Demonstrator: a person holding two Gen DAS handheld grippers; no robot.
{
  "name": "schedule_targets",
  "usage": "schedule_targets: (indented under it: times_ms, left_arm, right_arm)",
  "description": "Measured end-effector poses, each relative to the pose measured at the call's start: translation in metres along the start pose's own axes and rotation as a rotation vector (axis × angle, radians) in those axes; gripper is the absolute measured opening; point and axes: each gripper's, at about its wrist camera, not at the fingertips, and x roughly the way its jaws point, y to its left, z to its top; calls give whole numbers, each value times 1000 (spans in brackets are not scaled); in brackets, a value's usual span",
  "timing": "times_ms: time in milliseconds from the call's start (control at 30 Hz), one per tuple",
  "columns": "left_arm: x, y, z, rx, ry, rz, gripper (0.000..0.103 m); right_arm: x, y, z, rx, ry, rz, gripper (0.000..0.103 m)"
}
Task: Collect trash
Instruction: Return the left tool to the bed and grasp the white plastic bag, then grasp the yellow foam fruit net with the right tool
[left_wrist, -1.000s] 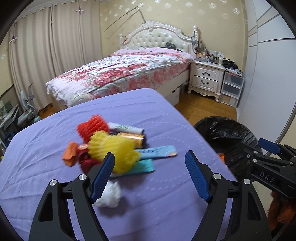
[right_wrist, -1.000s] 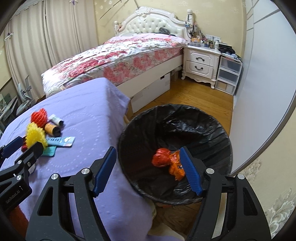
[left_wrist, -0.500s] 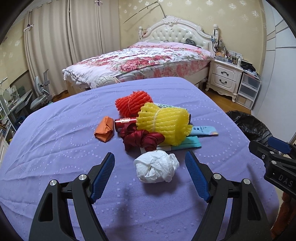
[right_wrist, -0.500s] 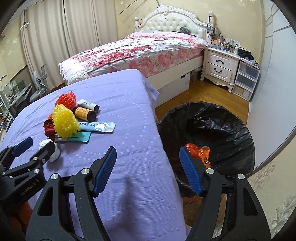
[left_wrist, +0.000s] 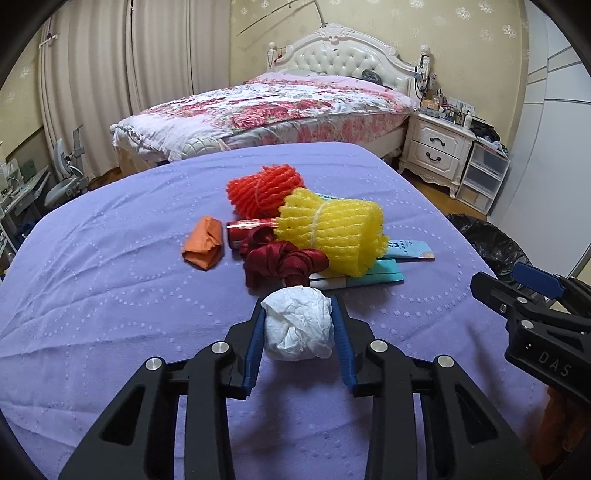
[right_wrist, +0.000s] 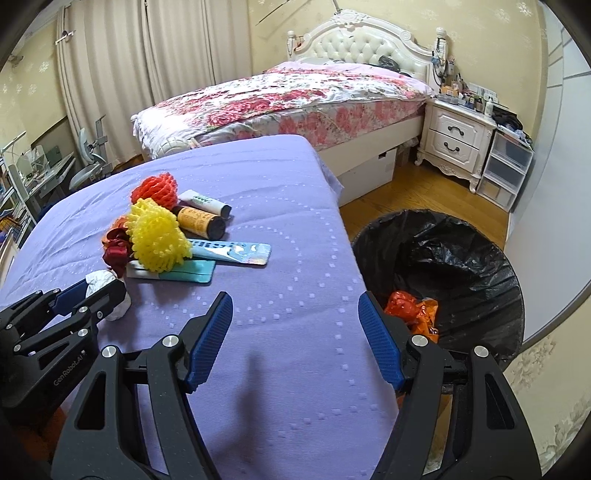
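One crumpled paper ball (left_wrist: 297, 325), likely light and squashy so best pinched gently across its middle, sat on the purple table (left_wrist: 110, 295) clenched in the left tongs (left_wrist: 298, 334), while the right tongs (right_wrist: 295, 334) gaped empty near the bin (right_wrist: 461, 258).

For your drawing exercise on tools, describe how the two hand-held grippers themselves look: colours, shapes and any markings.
Both are matte black, with angular arms pierced by triangular cut-outs and joined by silver round-headed bolts. The left hand-held gripper and the right hand-held gripper each carry two long, blue, finely ribbed pads. White lettering reads "GenRobot.AI" on the left one's side and "DAS" on the right's. No cables or sleeves are visible.
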Motion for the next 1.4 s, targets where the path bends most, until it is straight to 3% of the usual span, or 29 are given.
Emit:
schedule_targets:
  times_ms: [367,967,1067,1100,1133,1400]
  left_arm:
    - [-19,56,-7,-101,-19,71,35]
    - [-27,110,-14,-200,-15,107,35]
    - [-27,114,-15,-211,-14,111,35]
    - [-26,114,-15,-213,-14,110,35]
    - [-26,114,-15,-214,-13,108,35]
    - [-28,111,-15,-209,-24,101,35]
  right_arm:
    - [6,43,23,-85,-30,66,69]
    - [36,102,41,-186,11,133,70]
    - [38,109,38,-210,12,123,61]
    - [40,110,37,-216,22,128,50]
    - [42,112,36,-222,32,130,45]
    - [27,108,35,-215,-5,138,37]
